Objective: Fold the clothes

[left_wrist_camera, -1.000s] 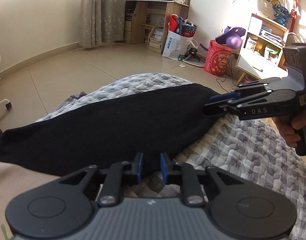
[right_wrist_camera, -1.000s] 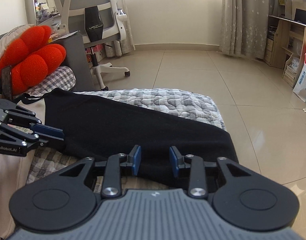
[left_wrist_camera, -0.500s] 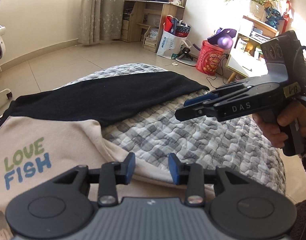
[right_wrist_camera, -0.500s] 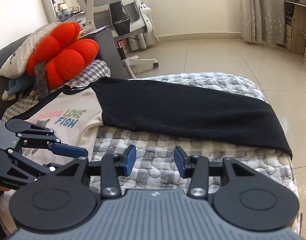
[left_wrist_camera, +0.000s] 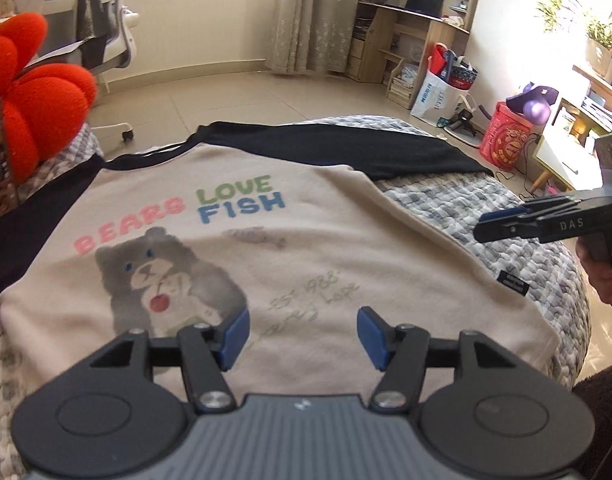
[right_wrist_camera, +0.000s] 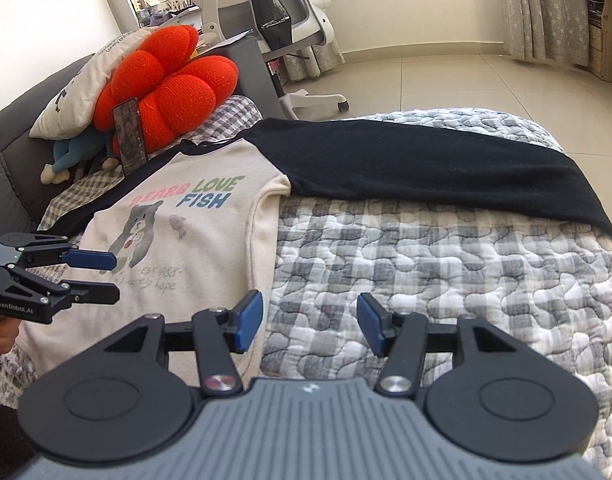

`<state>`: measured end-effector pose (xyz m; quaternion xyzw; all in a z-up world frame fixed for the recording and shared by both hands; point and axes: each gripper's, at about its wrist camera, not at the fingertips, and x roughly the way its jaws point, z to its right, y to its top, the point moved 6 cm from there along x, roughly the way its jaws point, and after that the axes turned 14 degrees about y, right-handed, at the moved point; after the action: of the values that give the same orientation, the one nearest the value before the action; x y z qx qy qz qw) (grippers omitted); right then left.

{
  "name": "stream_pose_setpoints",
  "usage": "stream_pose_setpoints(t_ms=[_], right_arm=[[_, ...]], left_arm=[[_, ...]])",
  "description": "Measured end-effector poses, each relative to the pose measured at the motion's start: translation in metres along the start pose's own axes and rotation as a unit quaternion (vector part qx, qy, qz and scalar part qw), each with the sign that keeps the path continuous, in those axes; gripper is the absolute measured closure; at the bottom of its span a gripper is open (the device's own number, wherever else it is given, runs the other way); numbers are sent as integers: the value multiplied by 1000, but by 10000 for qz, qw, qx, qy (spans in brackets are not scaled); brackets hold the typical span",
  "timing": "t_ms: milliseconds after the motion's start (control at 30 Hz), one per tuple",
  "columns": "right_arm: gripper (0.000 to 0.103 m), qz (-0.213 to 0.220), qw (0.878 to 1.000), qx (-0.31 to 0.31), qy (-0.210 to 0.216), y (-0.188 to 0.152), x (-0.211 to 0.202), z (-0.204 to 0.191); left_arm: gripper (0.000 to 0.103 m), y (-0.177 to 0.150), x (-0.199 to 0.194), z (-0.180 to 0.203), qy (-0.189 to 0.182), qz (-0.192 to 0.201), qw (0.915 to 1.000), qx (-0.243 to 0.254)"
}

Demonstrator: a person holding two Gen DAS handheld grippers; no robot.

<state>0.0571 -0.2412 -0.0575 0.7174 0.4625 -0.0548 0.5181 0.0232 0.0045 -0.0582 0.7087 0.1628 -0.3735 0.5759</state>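
Note:
A cream sweatshirt with black sleeves and a bear print lies spread flat on a grey quilted cover. One black sleeve stretches out sideways across the cover. My left gripper hovers over the sweatshirt's lower front; its jaws are opening and nothing is between them. My right gripper hangs above the shirt's side edge and the quilt, jaws opening, also with nothing between them. Each gripper appears side-on in the other's view: right gripper, left gripper.
An orange flower-shaped cushion and a white pillow lie at the head of the cover, with a phone propped against them. An office chair stands behind. Tiled floor, a desk and shelves surround the bed.
Both grippers let go of the black sleeve, opened wider and drew back towards the sweatshirt's body and hem. The sleeve now lies flat, stretched out across the quilt.

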Motion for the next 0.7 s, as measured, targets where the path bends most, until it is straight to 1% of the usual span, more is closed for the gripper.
stream_pose_setpoints(t_ms=[100, 233, 467, 533, 600, 667, 700], right_arm=[[47, -4, 9999, 102, 78, -6, -5, -7], [47, 38, 9997, 235, 113, -12, -12, -16], [46, -49, 9995, 287, 139, -25, -19, -31], [46, -84, 9993, 311, 169, -29, -19, -35], [46, -112, 9990, 367, 221, -33, -19, -37], [46, -133, 9984, 459, 294, -37, -19, -38], [46, -143, 9980, 518, 321, -40, -18, -39]], left_arm=[[41, -18, -16, -36, 329, -60, 9985, -444], [41, -39, -38, -76, 648, -109, 9929, -989], [40, -82, -68, -118, 950, -293, 9814, -1640], [40, -95, -74, -127, 975, -388, 9769, -1862], [41, -109, -78, -135, 895, -496, 9705, -2184], [43, -118, -81, -138, 667, -531, 9646, -2494], [46, -123, -82, -139, 525, -545, 9613, -2650]])
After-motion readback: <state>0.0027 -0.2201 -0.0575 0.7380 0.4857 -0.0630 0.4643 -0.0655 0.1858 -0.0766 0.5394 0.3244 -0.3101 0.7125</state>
